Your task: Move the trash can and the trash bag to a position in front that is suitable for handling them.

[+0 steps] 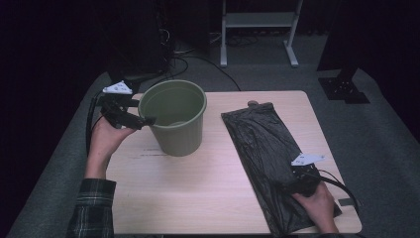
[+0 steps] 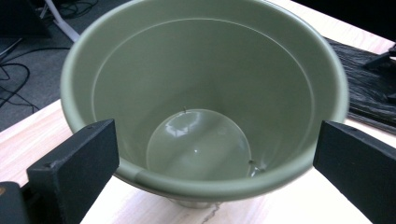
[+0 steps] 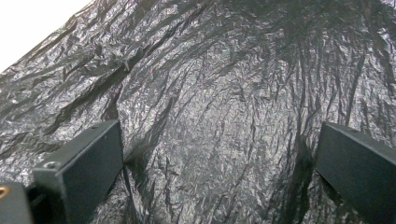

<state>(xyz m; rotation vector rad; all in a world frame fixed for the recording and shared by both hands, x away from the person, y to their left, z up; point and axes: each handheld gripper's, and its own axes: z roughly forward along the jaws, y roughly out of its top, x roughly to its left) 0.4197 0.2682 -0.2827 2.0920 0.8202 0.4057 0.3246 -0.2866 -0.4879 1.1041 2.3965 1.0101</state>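
Pale wood desk (image 1: 198, 188) carries a crinkled black bin bag (image 1: 262, 148) laid flat along its right edge, reaching from the far edge to the near right corner. Toward the far left corner stands an empty olive-green plastic bucket (image 1: 176, 119). Right gripper (image 1: 297, 184) presses down on the bag, jaws wide. Left gripper (image 1: 143, 120), jaws wide too, sits at the bucket's left rim.

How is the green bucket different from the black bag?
The green bucket stands upright and keeps a stiff round shape; the black bag lies flat and crinkled. The bucket is smooth and pale green, the bag wrinkly, shiny and black. The left gripper is open at the bucket's rim, the right gripper open, down on the bag. Both rest on the wooden table.
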